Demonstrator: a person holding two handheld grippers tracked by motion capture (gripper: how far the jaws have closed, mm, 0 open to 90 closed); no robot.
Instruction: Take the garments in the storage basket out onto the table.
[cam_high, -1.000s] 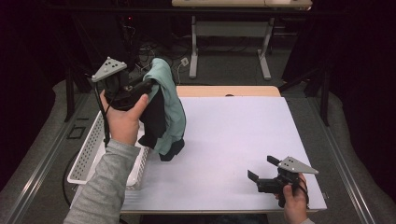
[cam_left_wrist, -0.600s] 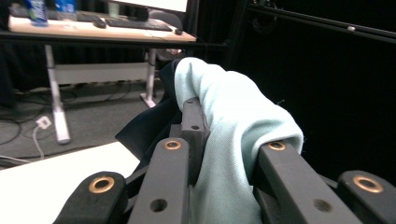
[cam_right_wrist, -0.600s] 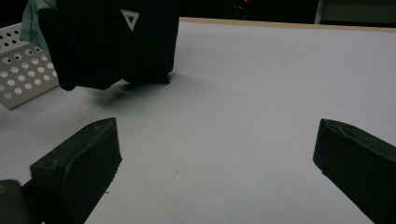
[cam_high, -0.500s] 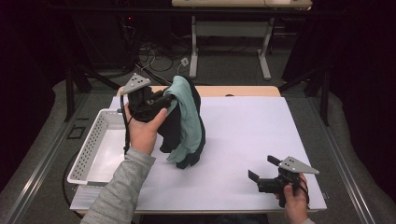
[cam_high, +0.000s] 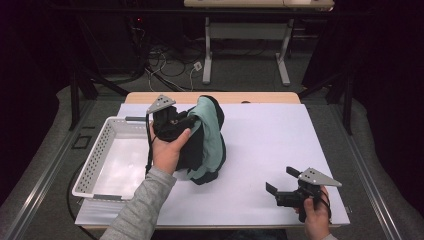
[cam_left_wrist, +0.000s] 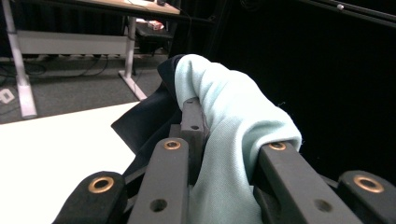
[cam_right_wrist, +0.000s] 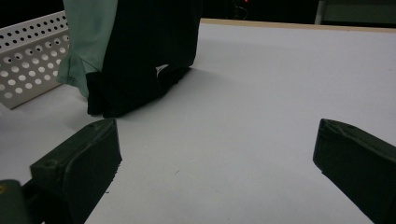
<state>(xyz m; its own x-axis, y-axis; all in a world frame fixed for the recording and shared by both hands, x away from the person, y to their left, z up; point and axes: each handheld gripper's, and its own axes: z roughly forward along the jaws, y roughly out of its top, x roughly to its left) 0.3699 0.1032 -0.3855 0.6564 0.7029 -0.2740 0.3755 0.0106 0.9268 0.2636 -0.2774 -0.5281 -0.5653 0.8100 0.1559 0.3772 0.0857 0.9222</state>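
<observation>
High view: left gripper (cam_high: 192, 120) clamps a draped bundle of clothes (cam_high: 207, 145) — mint over black — right gripper (cam_high: 280, 181) wide.

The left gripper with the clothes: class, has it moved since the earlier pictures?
Yes. The left gripper, shut on the clothes, went rightward and down, from over the white basket onto the mat.

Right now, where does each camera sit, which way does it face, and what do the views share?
High view: above the near table edge, facing forward and down at the white perforated plastic basket; forearms, left gripper, right gripper.
Left gripper view: rides the left gripper, whose jaws pinch the mint-green and black cloth bundle.
Right gripper view: low over the table, between its open jaws, facing the bundle.
Shared: all three show the bundle.
</observation>
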